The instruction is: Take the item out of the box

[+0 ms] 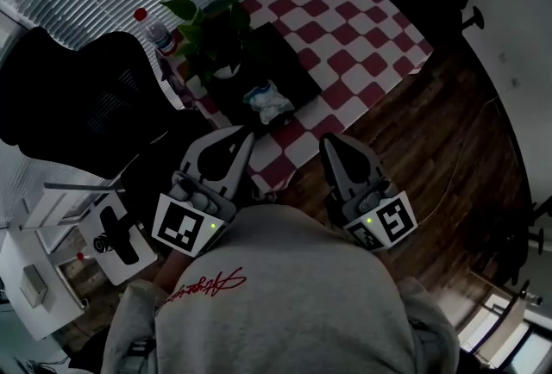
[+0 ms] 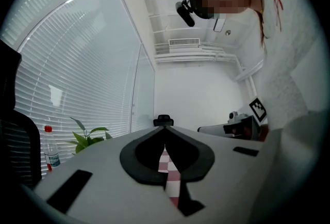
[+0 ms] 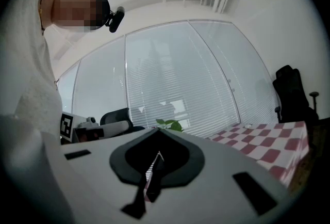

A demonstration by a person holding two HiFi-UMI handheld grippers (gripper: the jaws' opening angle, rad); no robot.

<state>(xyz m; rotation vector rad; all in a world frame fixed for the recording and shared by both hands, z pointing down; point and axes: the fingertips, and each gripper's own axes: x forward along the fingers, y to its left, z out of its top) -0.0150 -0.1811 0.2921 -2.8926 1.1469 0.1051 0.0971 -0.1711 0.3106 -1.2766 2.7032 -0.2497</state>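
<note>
**Both claws shut, packet waiting in the box**

We held both claws level in front of us, near the edge of the table [image 1: 362, 36] and well apart from the box [image 1: 293, 62]. The left claw [image 1: 246, 140] was closed, its tips together, with only a sliver of checked cloth showing beyond them. The right claw [image 1: 328, 142] was closed and empty too. The item [image 1: 266, 101], a crumpled white-and-blue packet, lay in the black box beside the plant [image 1: 211, 23]. We judged it light, soft and crinkly, apt to slip or crush under a hard pinch. A raised fold near its middle seemed the best hold, once the jaws were opened.
</note>
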